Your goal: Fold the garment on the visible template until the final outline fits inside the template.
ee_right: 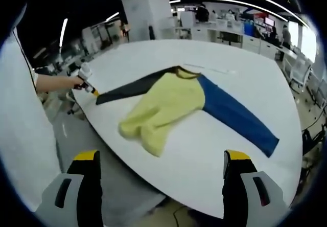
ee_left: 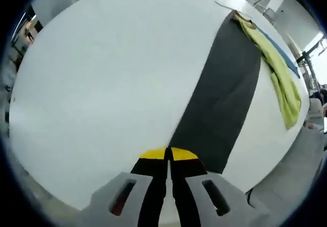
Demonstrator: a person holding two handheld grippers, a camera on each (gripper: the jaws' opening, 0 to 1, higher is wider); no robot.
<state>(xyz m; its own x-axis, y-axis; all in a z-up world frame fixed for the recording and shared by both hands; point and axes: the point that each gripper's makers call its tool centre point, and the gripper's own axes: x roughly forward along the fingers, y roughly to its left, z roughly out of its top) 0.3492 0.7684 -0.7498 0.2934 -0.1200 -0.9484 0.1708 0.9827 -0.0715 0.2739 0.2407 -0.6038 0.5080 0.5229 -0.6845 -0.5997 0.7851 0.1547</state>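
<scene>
In the left gripper view, the left tongs [ee_left: 168, 155] are seen with their black, yellow-tipped jaws pressed together at the cuff end of the dark grey sleeve [ee_left: 225, 94]; whether cloth is actually pinched between them cannot be told, since the tips cover the hem. From the tips the sleeve is stretched flat and straight across the round white worktop [ee_left: 102, 84] toward the far edge, where the crumpled yellow body [ee_left: 278, 73] of the garment is bunched.

In the right gripper view, the right tongs [ee_right: 161, 158] are held wide open and empty, short of the worktop's near edge. Beyond them, the long-sleeved garment of yellow, grey and blue cloth [ee_right: 168, 107] is laid near the middle of the worktop: the yellow body is rumpled and partly doubled over itself, the blue sleeve [ee_right: 237, 117] is spread out to the right, and the grey sleeve is drawn out to the left, where the left tongs are seen at its cuff in a person's hand [ee_right: 53, 82]. No template outline can be made out on the white surface.

The cloth is judged light, soft and limp, so that it is expected to sag and drag instead of holding shape, and to slide readily on the smooth top. Cuffs, hem corners and shoulder seams are judged the best places for a hold, the blue cuff being the one nearest the free tongs.
</scene>
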